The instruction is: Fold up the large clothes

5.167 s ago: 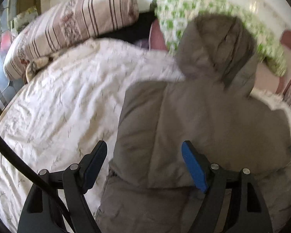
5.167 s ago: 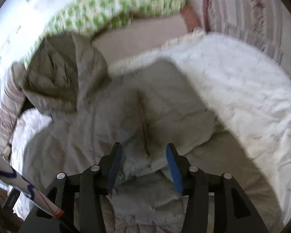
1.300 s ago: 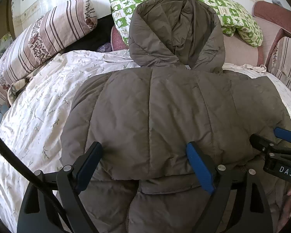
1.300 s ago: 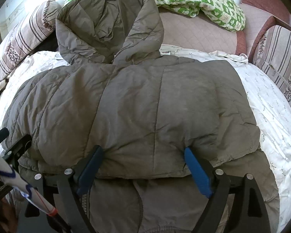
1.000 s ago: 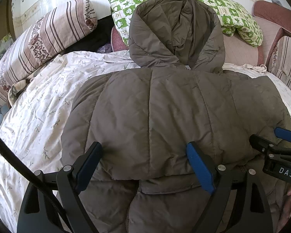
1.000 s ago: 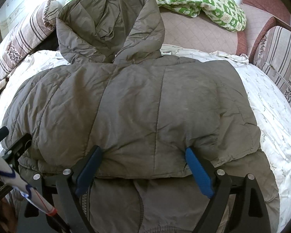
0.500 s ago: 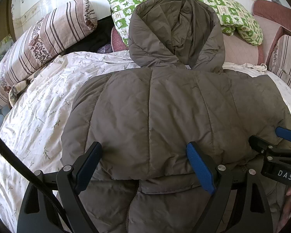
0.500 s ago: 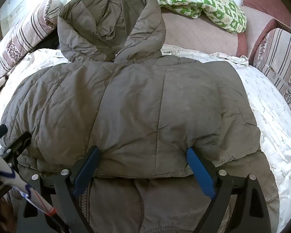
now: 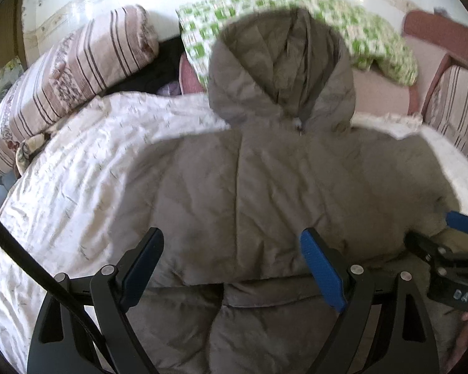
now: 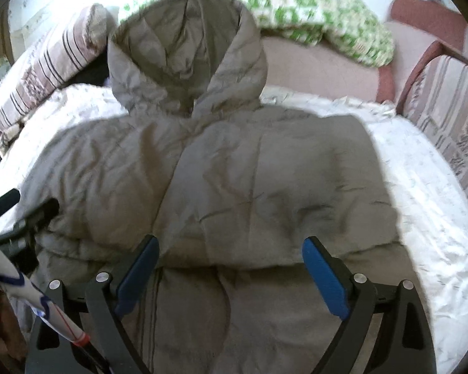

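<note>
Both the left tongs [image 9: 234, 265] and right tongs [image 10: 231, 268] gape empty over the folded jacket [image 9: 265, 187]

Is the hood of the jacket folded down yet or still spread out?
Still spread out: the hood lies open above the jacket shoulders, toward the green pillow.
</note>
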`<state>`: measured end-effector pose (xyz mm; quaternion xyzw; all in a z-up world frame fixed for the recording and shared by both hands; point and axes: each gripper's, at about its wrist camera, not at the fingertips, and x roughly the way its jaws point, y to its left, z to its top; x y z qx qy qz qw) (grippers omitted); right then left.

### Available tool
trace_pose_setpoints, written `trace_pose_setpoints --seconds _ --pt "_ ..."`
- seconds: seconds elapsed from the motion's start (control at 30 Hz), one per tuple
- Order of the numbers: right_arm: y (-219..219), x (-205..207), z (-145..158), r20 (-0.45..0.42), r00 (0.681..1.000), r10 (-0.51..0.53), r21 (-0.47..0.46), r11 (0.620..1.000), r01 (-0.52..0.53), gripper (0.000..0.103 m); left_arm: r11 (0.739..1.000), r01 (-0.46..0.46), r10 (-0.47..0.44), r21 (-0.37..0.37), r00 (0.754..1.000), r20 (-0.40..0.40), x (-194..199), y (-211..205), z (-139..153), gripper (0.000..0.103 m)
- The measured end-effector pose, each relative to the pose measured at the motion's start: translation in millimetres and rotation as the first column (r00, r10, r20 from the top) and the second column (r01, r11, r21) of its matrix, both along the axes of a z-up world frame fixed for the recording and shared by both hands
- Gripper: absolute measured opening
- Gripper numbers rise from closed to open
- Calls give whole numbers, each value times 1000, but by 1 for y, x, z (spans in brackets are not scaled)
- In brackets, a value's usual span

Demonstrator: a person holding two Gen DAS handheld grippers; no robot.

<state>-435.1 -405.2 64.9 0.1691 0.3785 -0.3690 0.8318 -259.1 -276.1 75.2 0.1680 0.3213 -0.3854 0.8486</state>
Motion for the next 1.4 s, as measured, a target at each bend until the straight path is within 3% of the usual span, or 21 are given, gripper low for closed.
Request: trace_pose_setpoints --seconds 0.17,0.3,0.43,0.6,0.8,0.97,1.1,1.17,1.23,1.37,1.4 --pt "28 -27 32 13 1000 -25 -15 1000 25 96 996 -22 29 -87 997 78 4 31 38 89" --pt "40 -25 60 -16 1000 6 12 1000 -5 96 990 -47 50 -135 999 20 16 53 47 89" --pt "47 -20 129 46 999 16 1 1000 -16 96 980 -91 87 -177 996 -30 26 72 53 89" --pt "49 12 214 66 997 42 -79 996 -37 96 961 -138 120 -238 989 -87 36 89 60 89" --pt "19 73 267 69 997 14 -110 994 -6 96 961 -144 129 -235 988 -81 39 92 58 89" --pt "-31 121 272 101 994 -34 -44 998 39 96 968 -126 108 -219 990 -91 40 83 49 89" --pt "-76 157 251 96 993 -72 19 997 71 96 977 -105 94 -186 993 -67 39 71 43 89" --pt "-95 172 239 92 993 -80 43 996 77 91 980 -106 100 -170 994 -41 40 67 41 89" --pt "-113 186 229 97 992 -78 47 996 74 80 980 -107 103 -165 994 -31 41 65 39 89" --pt "-148 209 213 100 991 -85 35 996 82 73 978 -108 99 -178 993 -59 46 58 35 89" --pt "-156 214 208 106 991 -82 38 996 79 67 978 -107 97 -181 993 -64 47 56 34 89"
